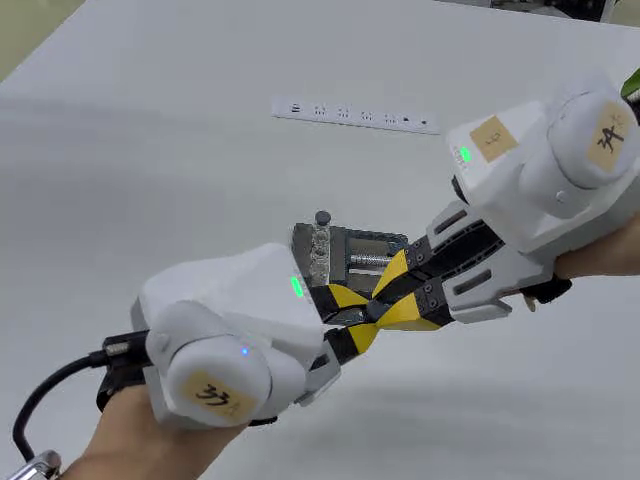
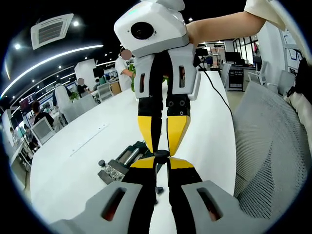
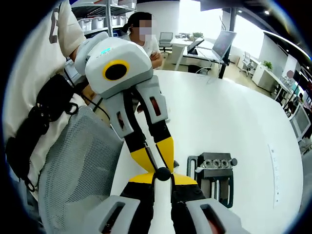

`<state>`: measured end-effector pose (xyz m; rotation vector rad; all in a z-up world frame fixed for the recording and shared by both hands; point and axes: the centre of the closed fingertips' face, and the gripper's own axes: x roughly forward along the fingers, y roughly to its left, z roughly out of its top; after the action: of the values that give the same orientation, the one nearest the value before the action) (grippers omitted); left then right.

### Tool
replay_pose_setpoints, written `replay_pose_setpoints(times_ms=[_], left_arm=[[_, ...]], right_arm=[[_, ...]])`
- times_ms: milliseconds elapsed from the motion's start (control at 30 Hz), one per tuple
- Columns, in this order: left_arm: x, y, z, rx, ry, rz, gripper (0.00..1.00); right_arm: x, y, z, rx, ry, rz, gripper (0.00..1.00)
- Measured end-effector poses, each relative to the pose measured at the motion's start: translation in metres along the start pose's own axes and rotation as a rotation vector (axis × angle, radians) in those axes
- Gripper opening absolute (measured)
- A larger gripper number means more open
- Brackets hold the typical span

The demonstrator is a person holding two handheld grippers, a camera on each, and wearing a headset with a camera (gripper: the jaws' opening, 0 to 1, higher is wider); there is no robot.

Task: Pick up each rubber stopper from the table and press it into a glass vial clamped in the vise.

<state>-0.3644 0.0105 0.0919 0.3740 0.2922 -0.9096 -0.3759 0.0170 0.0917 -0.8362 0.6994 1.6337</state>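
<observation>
- Head view: the left gripper (image 1: 368,312) is reaching in from the lower left of the frame. The right gripper (image 1: 386,302) is reaching in from the upper right. Their yellow tips are crossing at the centre, in front of the vise (image 1: 365,246). The vise is sitting on the white table (image 1: 150,160), with its screw running toward the right of the frame. The glass vials (image 1: 320,252) are standing in its jaws in a row running up and down the frame. A power strip (image 1: 355,114) is lying near the top.
- Left gripper view: this gripper's jaws are rising from the bottom, drawn close and pinching a small dark rubber stopper (image 2: 161,153) at the centre. The right gripper is coming down from the top, with its tips touching the same stopper. The stopper is too small for its long axis to be made out. The vise is lying at lower left, and a mesh chair (image 2: 273,146) is filling the right.
- Right gripper view: its own jaws are closing on the stopper at lower centre, where it is looking round. The left gripper is slanting in from the upper left. The vials are lining up left to right, with their mouths facing the camera.
</observation>
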Motion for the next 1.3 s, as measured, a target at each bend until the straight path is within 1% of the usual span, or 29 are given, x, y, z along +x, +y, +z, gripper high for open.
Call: replay_pose_setpoints(times_ms=[133,200,367,433,500,533,633,700,800,867,933,1133,1300], left_arm=[[-0.0003,-0.0005,-0.0001,0.018,0.008,0.006,0.04],[-0.0003,-0.0005,-0.0002,0.015,0.013,0.006,0.04],[0.0004,-0.0016,-0.0010,0.041,0.029,0.011,0.04],[0.0004,-0.0031,-0.0013,0.062,0.035,0.014,0.04],[-0.0001,-0.0043,-0.0014,0.101,0.043,0.017,0.04],[-0.0002,-0.0051,-0.0013,0.104,0.044,0.016,0.04],[-0.0003,-0.0044,-0.0015,0.092,0.043,0.016,0.04],[-0.0006,-0.0046,-0.0015,0.097,0.042,0.013,0.04],[-0.0013,-0.0043,-0.0005,0.092,0.035,0.012,0.04],[-0.0011,-0.0038,-0.0001,0.092,0.034,0.013,0.04],[-0.0007,-0.0032,0.0002,0.090,0.032,0.013,0.04],[0.0004,-0.0054,-0.0004,0.091,0.032,0.005,0.04],[0.0005,-0.0041,-0.0025,0.085,0.033,0.011,0.04]], right_arm=[[-0.0006,0.0003,-0.0002,0.021,-0.003,0.002,0.07],[-0.0009,0.0001,-0.0007,0.023,-0.005,0.002,0.07],[-0.0002,0.0004,-0.0012,0.033,0.000,-0.006,0.07],[0.0001,0.0010,-0.0016,0.039,0.000,-0.003,0.08],[0.0000,0.0014,-0.0025,0.042,0.002,0.000,0.07],[0.0000,0.0016,-0.0029,0.041,0.003,0.001,0.07],[-0.0001,0.0022,-0.0032,0.032,0.005,0.000,0.07],[-0.0003,0.0026,-0.0033,0.029,0.003,0.002,0.07],[-0.0019,0.0031,-0.0023,0.008,-0.010,0.005,0.07],[-0.0022,0.0026,-0.0019,0.020,-0.012,0.005,0.07],[-0.0022,0.0022,-0.0016,0.007,-0.012,0.001,0.07],[-0.0018,0.0039,-0.0039,0.037,-0.003,0.011,0.07],[0.0003,0.0036,-0.0040,0.020,0.002,0.002,0.07]])
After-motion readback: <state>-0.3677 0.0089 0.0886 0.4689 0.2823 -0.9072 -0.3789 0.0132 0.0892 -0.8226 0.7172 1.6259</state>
